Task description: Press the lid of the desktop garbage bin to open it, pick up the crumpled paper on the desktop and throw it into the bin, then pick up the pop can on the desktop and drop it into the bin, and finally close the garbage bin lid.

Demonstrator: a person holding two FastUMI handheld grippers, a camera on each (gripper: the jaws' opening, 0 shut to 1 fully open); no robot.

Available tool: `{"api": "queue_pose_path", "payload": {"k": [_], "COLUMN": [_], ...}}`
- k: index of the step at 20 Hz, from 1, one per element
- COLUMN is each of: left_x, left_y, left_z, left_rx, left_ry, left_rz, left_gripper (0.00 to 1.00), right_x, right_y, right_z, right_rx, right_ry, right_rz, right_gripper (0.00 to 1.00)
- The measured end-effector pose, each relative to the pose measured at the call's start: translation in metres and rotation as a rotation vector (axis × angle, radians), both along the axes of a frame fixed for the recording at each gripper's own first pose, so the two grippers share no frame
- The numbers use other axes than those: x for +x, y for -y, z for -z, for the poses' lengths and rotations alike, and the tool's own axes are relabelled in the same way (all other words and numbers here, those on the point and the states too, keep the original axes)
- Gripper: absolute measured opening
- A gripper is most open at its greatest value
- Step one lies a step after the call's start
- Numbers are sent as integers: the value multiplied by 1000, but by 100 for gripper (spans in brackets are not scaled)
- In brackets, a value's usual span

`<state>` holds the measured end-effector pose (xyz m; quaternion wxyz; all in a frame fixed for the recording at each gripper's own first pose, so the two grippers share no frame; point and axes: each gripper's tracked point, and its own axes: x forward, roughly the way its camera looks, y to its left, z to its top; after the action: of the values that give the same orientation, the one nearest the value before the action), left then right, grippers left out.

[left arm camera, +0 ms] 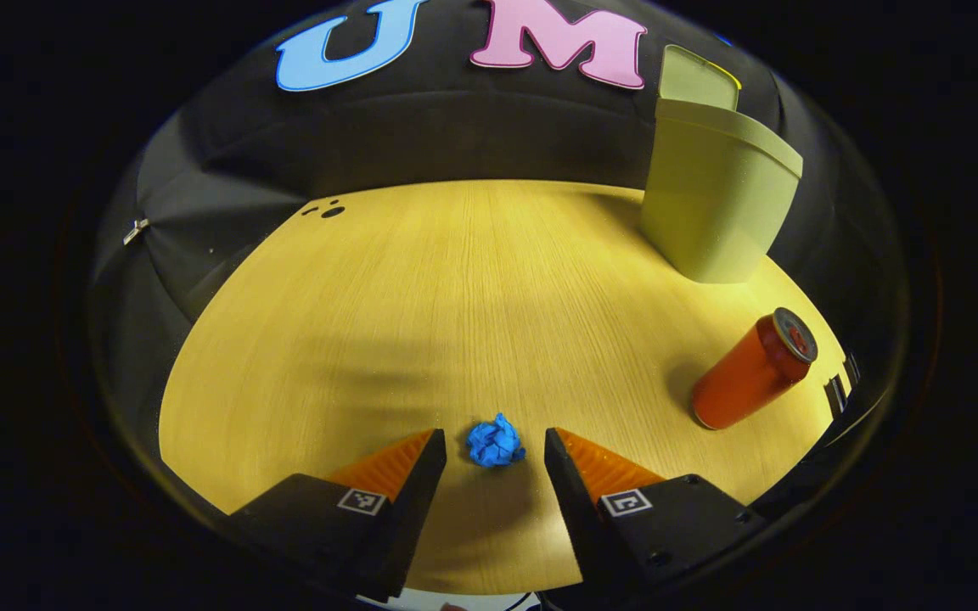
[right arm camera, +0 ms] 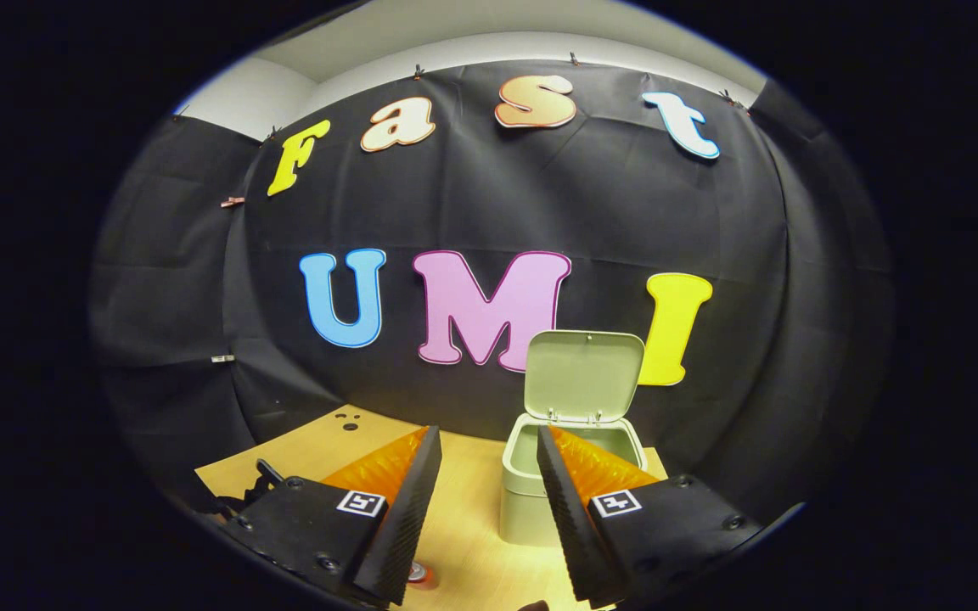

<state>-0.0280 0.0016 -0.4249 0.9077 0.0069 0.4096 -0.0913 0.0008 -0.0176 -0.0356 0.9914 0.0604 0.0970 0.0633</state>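
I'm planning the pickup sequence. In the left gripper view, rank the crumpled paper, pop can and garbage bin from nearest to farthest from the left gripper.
1. Crumpled paper: just ahead of the open left gripper, centred between its fingertips.
2. Pop can: upright, farther off to the right.
3. Garbage bin: farthest, back right by the wall, lid up.

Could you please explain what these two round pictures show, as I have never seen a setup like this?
A person holds a two-finger gripper in each hand; a fisheye camera rides on each. In the left gripper view, the left gripper hovers over a wooden table with jaws open around a blue crumpled paper, not touching it. A red pop can stands to its right, a green garbage bin beyond. In the right gripper view, the right gripper is open and empty, facing the bin, whose lid stands open.
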Motion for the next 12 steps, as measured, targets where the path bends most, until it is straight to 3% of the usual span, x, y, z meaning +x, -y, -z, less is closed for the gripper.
{"api": "queue_pose_path", "payload": {"k": [5, 12], "left_x": [4, 2], "left_y": [0, 2], "left_z": [17, 24], "left_rx": [31, 42], "left_ry": [-32, -42], "left_rz": [20, 50], "left_gripper": [72, 39], "right_x": [-6, -13], "right_y": [5, 11], "right_z": [0, 3], "right_rx": [-16, -9], "right_ry": [-7, -25], "right_rz": [8, 28], "right_gripper": [73, 74]}}
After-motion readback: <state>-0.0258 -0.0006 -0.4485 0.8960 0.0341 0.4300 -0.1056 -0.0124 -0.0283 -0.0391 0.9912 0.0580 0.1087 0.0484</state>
